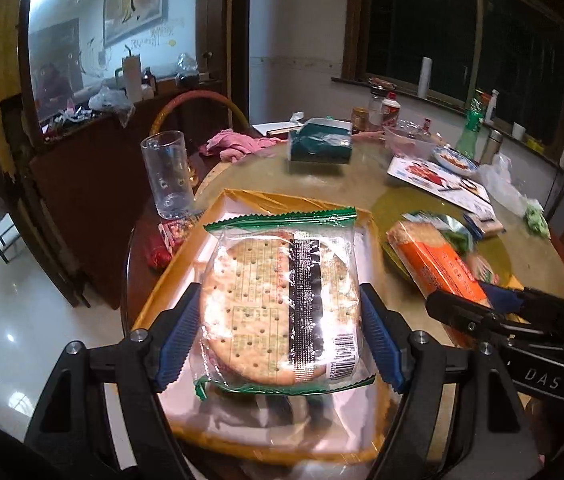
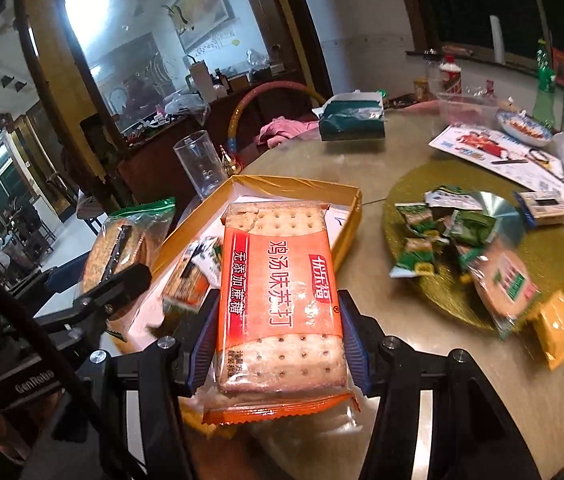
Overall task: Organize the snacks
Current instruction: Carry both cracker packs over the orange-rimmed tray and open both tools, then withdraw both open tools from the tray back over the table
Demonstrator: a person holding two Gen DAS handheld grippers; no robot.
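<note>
The left gripper (image 1: pixel 279 332) clamps a round cracker pack (image 1: pixel 282 308) directly over the gold box (image 1: pixel 241 196). The right gripper (image 2: pixel 277 340) grips an orange cracker pack (image 2: pixel 277 292), long axis pointing away, above the box's near right edge.
</note>
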